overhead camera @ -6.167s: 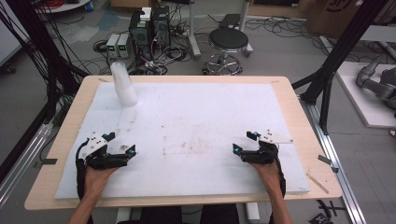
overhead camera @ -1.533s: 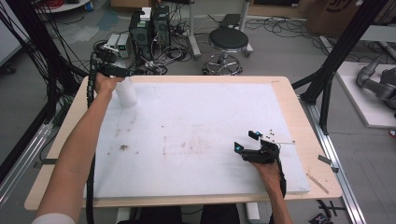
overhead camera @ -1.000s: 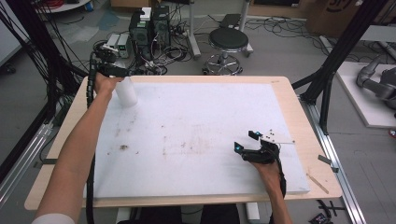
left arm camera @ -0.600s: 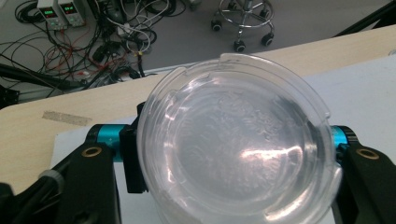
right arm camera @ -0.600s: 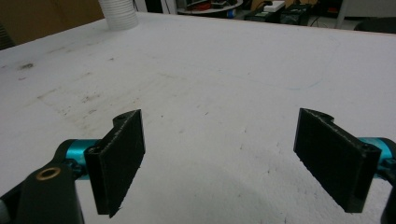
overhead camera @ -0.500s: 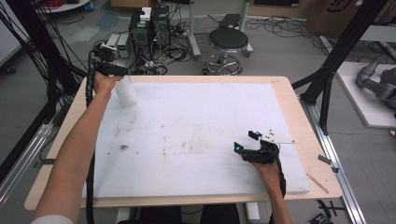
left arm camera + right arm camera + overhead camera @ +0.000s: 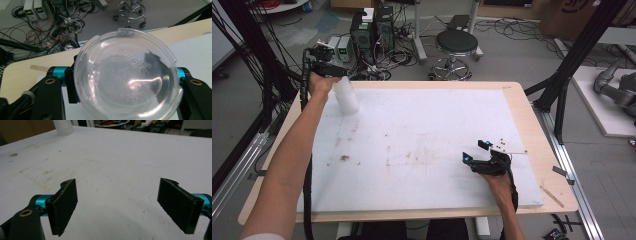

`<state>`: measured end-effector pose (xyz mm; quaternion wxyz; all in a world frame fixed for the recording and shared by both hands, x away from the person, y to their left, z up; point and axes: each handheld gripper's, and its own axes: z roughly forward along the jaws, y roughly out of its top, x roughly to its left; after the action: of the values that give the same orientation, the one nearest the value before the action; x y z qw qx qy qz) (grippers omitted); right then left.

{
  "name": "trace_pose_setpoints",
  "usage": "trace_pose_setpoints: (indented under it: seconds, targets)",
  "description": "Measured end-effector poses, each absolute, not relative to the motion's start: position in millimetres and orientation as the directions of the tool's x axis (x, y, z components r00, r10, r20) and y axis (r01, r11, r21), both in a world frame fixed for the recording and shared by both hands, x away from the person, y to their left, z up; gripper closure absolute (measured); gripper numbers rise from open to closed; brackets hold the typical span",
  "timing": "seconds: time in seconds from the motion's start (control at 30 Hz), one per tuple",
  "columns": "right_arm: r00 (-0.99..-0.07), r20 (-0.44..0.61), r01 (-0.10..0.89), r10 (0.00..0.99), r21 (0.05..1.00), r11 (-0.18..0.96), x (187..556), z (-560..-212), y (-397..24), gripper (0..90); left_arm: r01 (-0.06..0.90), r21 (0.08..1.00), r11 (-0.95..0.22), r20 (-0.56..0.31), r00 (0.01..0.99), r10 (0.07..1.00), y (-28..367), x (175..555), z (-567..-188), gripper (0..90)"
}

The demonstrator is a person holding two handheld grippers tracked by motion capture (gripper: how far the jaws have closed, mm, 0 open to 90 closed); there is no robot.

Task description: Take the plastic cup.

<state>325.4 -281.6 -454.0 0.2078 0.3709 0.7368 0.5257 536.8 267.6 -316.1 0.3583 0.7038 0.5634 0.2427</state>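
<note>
Gripping a clear cup [image 7: 126, 80], left gripper [image 7: 328, 70] reaches far.

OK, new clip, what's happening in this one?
A person works two handheld grippers over a white board on a table. The left gripper is stretched to the far left corner, its jaws closed on either side of a clear plastic cup standing there. The right gripper rests near the board's near right edge, jaws wide open with nothing between them.
</note>
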Motion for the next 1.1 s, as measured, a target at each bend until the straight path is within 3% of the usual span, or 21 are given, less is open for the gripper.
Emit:
trace_pose_setpoints:
  seconds: [1.1]
  targets:
    - [-0.642,0.090,0.331,0.761,0.928,0.169,326.0,-453.9,-281.9,16.6,0.538,0.833,-0.126,-0.027,0.269,0.963,269.5,527.4,-254.4,37.9]
